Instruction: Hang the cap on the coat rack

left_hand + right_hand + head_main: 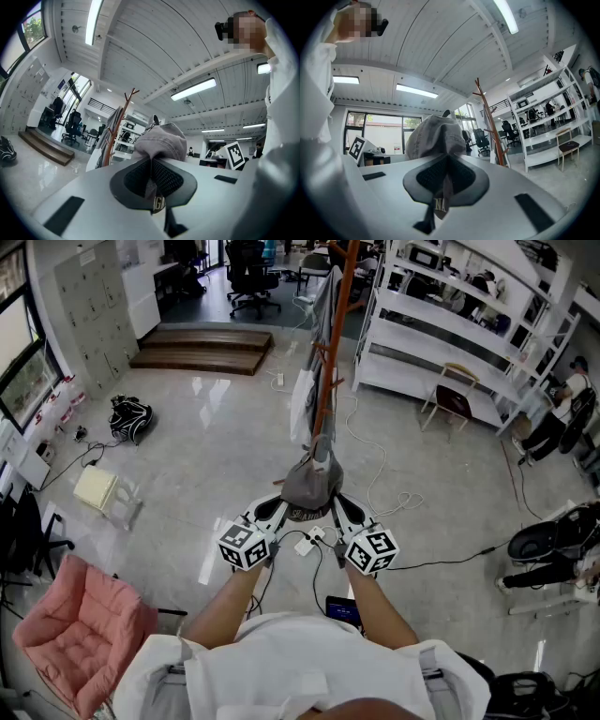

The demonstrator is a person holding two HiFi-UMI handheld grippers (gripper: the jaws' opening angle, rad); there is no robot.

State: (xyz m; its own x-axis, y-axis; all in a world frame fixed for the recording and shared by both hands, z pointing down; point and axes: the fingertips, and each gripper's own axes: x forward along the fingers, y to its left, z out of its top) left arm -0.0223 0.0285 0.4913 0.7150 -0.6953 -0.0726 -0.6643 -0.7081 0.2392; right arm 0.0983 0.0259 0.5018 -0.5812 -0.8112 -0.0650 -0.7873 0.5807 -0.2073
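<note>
A grey cap point(310, 486) is held up between my two grippers, near the foot of the orange-brown coat rack point(330, 351). My left gripper point(277, 513) is shut on the cap's left edge, and the cap point(161, 141) bulges above its closed jaws. My right gripper point(341, 513) is shut on the right edge, with the cap point(435, 136) rising over its jaws. The coat rack point(118, 126) stands ahead to the left in the left gripper view, and the coat rack point(491, 125) is just right of the cap in the right gripper view. A grey garment point(323, 302) hangs on the rack.
White shelving point(458, 320) and a small chair point(450, 399) stand to the right of the rack. Cables point(380, 474) trail over the floor around its base. A pink armchair point(75, 624) is at my lower left, a white box point(97, 489) and a black bag point(129, 417) further left.
</note>
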